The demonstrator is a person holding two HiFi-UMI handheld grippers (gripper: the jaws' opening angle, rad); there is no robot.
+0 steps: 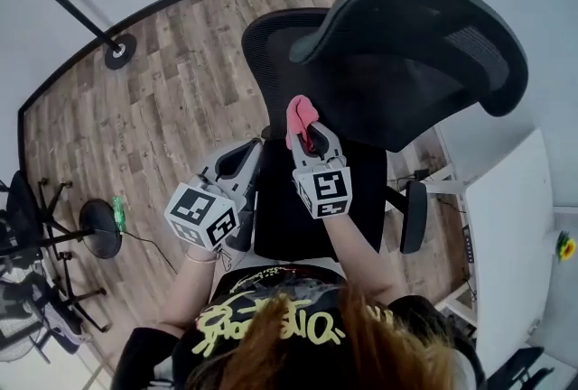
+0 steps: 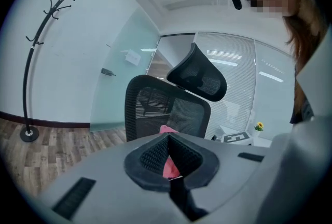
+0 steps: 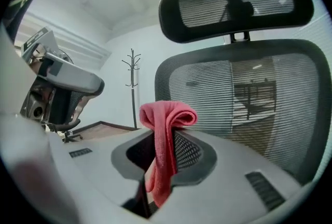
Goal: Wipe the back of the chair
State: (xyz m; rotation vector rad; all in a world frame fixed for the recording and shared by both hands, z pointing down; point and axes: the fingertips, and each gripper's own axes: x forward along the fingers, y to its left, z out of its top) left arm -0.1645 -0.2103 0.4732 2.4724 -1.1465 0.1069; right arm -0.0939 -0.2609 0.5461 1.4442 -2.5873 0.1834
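Chair back point(image 1: 271, 41), black mesh, stands in front of the person in the head view, with the curved headrest point(image 1: 424, 45) above it and the wooden floor point(image 1: 172, 99) around. The right gripper point(image 1: 312, 141) is raised over the seat point(image 1: 289, 217), near the lower back, its jaws clenched on a pink cloth point(image 1: 299, 117) that sticks up past the tips. The left gripper point(image 1: 237, 164) sits lower and to the left, beside the seat edge. In the left gripper view, the left gripper point(image 2: 169, 141) has its jaws pressed together at the tips with nothing gripped; the cloth point(image 2: 166, 129) shows beyond them, in front of the chair back point(image 2: 155, 109). A coat stand point(image 2: 30, 62) is by the wall. In the right gripper view, the right gripper point(image 3: 163, 146) clamps the folded cloth point(image 3: 166, 122), whose fold bulges above the jaws, close to the chair back point(image 3: 259, 93) but not seen touching it.
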